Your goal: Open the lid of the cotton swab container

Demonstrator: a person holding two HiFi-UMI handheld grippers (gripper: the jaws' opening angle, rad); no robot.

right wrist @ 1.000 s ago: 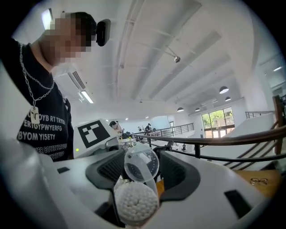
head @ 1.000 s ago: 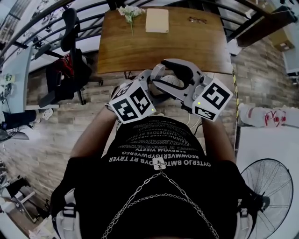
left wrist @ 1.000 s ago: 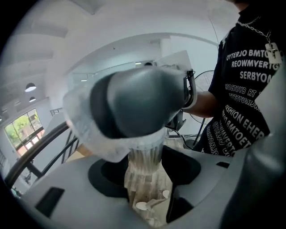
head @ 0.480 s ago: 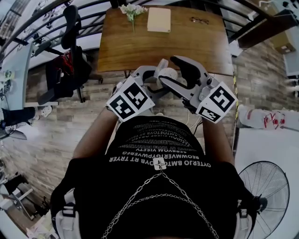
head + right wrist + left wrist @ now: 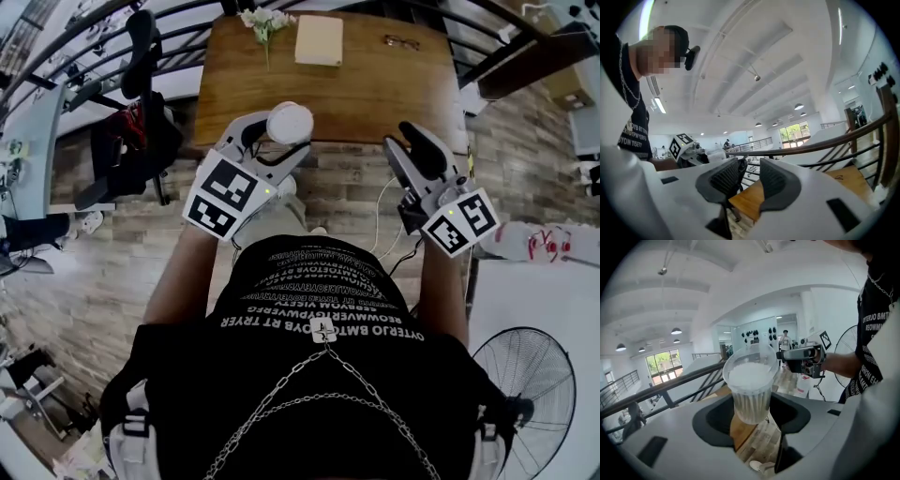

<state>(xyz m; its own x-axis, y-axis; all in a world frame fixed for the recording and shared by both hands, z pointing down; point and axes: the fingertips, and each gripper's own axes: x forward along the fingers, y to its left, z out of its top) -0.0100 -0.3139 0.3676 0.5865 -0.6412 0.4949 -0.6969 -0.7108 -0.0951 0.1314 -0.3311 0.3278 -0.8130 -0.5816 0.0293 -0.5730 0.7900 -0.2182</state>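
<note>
**Above a brick-pattern floor point(image 5: 347, 192), the two grippers have drawn apart**

Seen from the head view, a brown wooden table point(image 5: 375, 94) stands beyond the floor, past the person's black shirt.

At left, the left gripper point(image 5: 272, 141) is clamped on a clear, round, ribbed plastic cotton swab container point(image 5: 289, 123), packed with white-tipped swabs. It holds the container upright in the air, in front of the table's near edge. The left gripper view shows the container's lower body seated between the dark pads, with a clear rim rising above the swab tips.

At right, the right gripper point(image 5: 419, 150) is well apart from the container. Its jaws have just been closing and now stand a little apart, with nothing between them.

A second ago both grippers were bunched together before the person's chest, the right one reaching over the container. Since then the left has carried the container out to the left, and the right has swung away to the right.

The right gripper has taken no lid with it. Whether the lid is now open, or still sits on the container as a clear cap, cannot be told from these views. If it is still shut, the right gripper will probably have to return for another try.
</note>
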